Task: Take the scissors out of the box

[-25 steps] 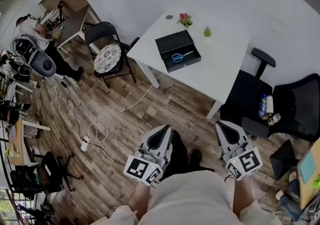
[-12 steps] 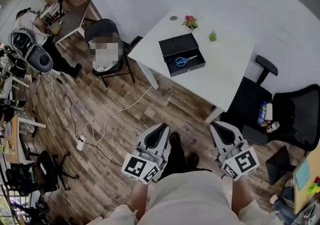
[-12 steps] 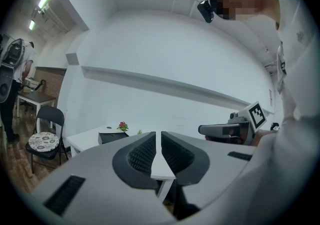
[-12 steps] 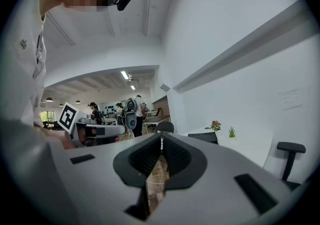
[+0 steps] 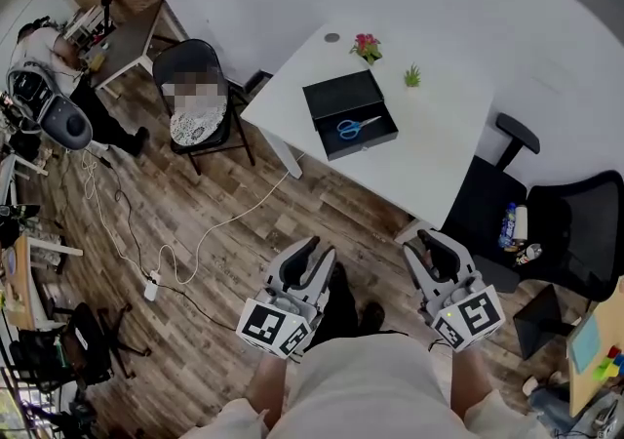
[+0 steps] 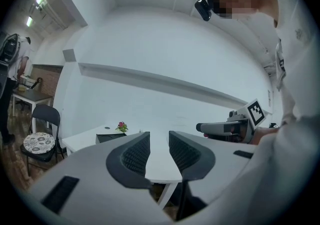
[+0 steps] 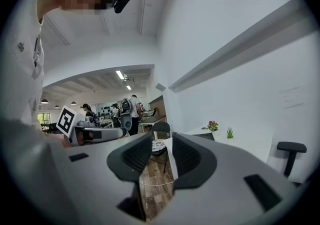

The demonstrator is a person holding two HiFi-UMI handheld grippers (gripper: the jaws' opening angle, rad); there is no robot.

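Blue-handled scissors (image 5: pixel 352 127) lie inside an open black box (image 5: pixel 334 94) on the white table (image 5: pixel 434 139) across the room. Both grippers are held level in front of the person, well short of the table. The left gripper (image 5: pixel 303 257) and the right gripper (image 5: pixel 433 246) have their jaws opening, with nothing between them. In the left gripper view the left gripper (image 6: pixel 159 152) frames the far table (image 6: pixel 85 139) and the box (image 6: pixel 111 137). The right gripper (image 7: pixel 162 156) in its own view looks past the table's corner at the floor.
A small pink flower (image 5: pixel 367 44) and a green plant (image 5: pixel 413 76) stand on the table behind the box. A black folding chair (image 5: pixel 198 105) stands left of the table, and office chairs (image 5: pixel 570 222) to its right. A white cable (image 5: pixel 210 232) trails over the wood floor. People work at the far left (image 5: pixel 49 47).
The jaws of both grippers, pressed together in the earlier frames, now stand apart. Both hands have edged forward towards the table.
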